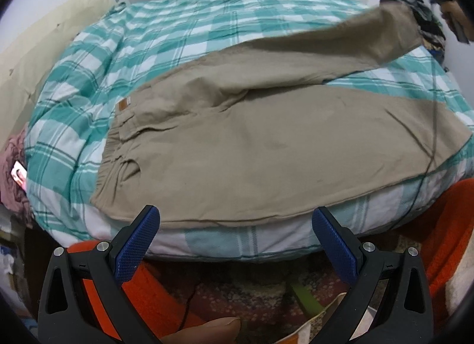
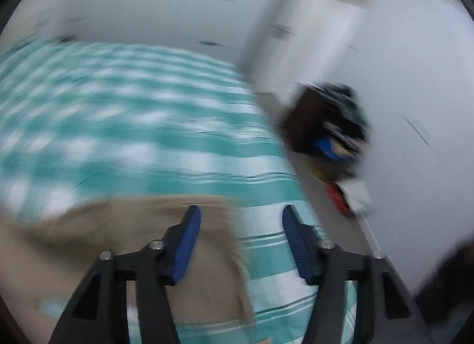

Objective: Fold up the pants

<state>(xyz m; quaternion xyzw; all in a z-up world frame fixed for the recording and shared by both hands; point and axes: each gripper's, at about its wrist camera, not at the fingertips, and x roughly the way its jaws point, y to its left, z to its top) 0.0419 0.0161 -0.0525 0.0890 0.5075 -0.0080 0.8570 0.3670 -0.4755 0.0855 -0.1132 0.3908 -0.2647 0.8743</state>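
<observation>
On checked bedspread [image 1: 177, 27]: khaki pants [image 1: 266, 142], spread flat, one leg angled away; soft, light, limp; best pinched at waistband or hem; left gripper [image 1: 235, 225] wide, empty; right gripper [image 2: 241, 237] part-open, gripping nothing.

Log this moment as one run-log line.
pants: flat on bed, one leg lifted | left tongs: open, near pants' edge | right tongs: open, empty

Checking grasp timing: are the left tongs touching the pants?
Apart. In the left wrist view the left tongs stand open, pants edge beyond the tips.
</observation>
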